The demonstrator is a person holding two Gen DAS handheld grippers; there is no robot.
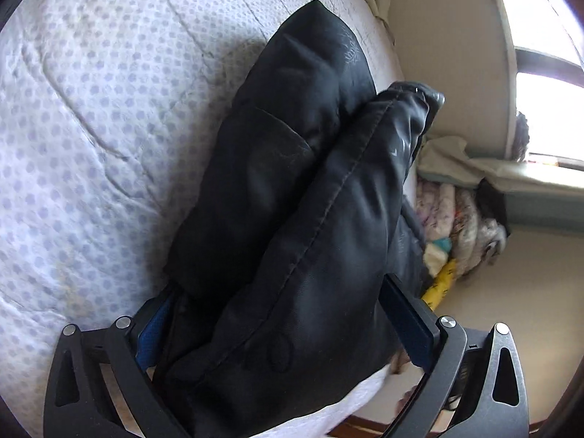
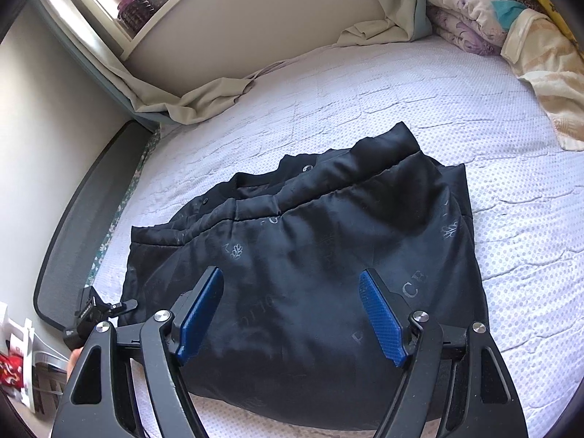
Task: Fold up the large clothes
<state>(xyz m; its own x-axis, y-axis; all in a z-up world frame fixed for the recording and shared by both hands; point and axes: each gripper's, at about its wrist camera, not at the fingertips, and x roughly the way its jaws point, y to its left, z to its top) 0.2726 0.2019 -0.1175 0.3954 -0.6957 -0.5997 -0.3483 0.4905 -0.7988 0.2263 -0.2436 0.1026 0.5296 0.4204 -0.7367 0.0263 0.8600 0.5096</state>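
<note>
A: Where does the jacket (image 2: 310,255) lie?

B: On the bed (image 2: 474,116), near its front edge, lining side up. It looks already doubled into a rough block, with the collar end toward the wall.

A: And the step in hand?

B: I judge it as finishing a fold and letting go. In the left wrist view a thick roll of the jacket (image 1: 292,200) runs between the fingers of the left gripper (image 1: 281,314).

A: Is that gripper clamping it?

B: It does not seem so. The jaws stand very wide, about as far apart as they go, and the cloth bulges between them. One blue pad (image 1: 157,325) is half buried in the fabric, so touch is likely, but I see no squeeze.

A: The right gripper (image 2: 292,310)?

B: Spread to a good width, hovering over the near half of the jacket, both blue pads (image 2: 381,317) clear of the cloth. It holds nothing.

A: How to do this well?

B: Lift the left gripper straight off so the puffy roll is not dragged open. Then press the right one flat on the top layer to push air out. Padding like this tends to spring back, so the edges should be squared before the next fold.
</note>
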